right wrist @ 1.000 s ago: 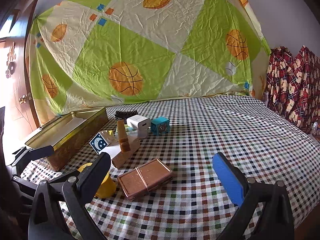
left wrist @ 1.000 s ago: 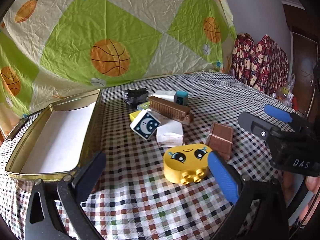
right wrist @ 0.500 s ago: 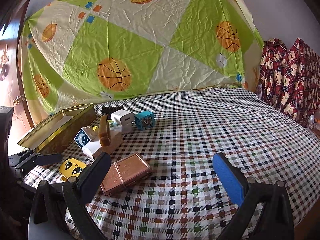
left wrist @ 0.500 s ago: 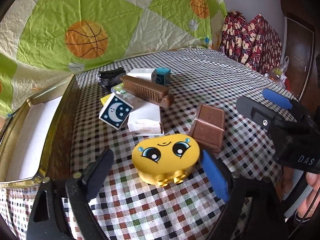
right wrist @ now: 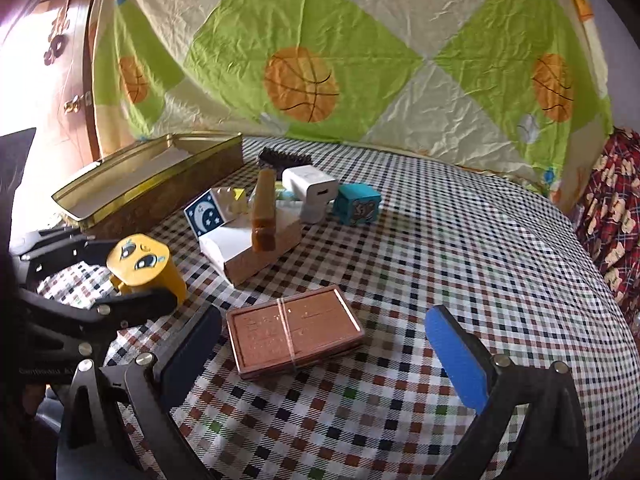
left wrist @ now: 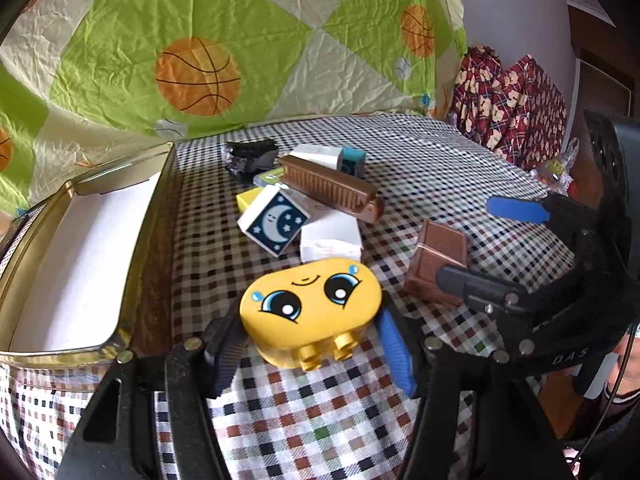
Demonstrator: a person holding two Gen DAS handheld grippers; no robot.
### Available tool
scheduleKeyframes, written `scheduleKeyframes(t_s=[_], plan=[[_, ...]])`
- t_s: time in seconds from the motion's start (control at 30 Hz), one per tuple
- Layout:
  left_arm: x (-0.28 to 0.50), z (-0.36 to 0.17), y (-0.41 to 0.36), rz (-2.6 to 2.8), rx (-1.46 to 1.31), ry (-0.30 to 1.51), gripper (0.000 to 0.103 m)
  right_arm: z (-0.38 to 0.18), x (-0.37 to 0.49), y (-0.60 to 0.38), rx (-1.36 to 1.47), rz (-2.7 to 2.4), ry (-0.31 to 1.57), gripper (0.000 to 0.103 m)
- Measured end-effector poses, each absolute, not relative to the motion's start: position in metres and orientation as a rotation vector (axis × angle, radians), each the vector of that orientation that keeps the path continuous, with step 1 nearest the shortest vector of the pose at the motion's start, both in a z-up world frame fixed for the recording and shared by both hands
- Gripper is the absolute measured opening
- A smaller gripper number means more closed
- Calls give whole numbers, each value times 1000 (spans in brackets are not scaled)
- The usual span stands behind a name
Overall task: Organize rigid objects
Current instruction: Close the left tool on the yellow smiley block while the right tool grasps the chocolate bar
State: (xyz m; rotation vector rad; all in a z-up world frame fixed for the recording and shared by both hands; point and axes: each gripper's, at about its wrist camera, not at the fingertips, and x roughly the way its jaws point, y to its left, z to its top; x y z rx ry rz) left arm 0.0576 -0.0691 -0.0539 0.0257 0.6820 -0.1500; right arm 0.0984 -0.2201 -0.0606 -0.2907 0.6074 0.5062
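Closing around the yellow face block (left wrist: 310, 308), the left gripper (left wrist: 310, 344) is sitting nearest the table's front edge, its jaws having just been narrowing with the block between them. The black pad looks to be against one side and the blue pad against the other, though whether they are pressing firmly yet cannot be told. The block is resting on the checkered tablecloth (left wrist: 320, 420) with its studs facing the camera, which is probably why it is being taken across its smooth flanks. The gripper is pointing forward and tilted downward over the cloth.

Just to its right, the right gripper (right wrist: 320, 344) is standing wide open and holding nothing, angled down so that the brown banded case (right wrist: 294, 330) is lying between its fingers, untouched. That looks like a lining-up for the next pick.

Farther in, the moon cube (left wrist: 274, 220), white box (left wrist: 331, 236), brown comb (left wrist: 328, 184), white charger (right wrist: 310, 190) and teal cube (right wrist: 357, 205) are lying heaped mid-table. Along the left edge the open gold tin (left wrist: 140, 240) is waiting, apparently the place meant for them.
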Motion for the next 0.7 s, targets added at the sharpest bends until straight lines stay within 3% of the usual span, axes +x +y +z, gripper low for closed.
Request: scheduleKeyframes(t_s=[0.43,0.5,0.6,0.7], plan=[[60,-46,-56,-112,41,633,61,-70,121,-202,-291,641,772,102],[60,-45,-54,-111,32,634,61,-71,121,-202,-293,639,779,99],[59,-46,-53,-109,27,629,61,-74,124,-200,-294,646,797,82],[57,-46,-53,-102,33,618,61,-74,124,-201,-288,656,798,82]])
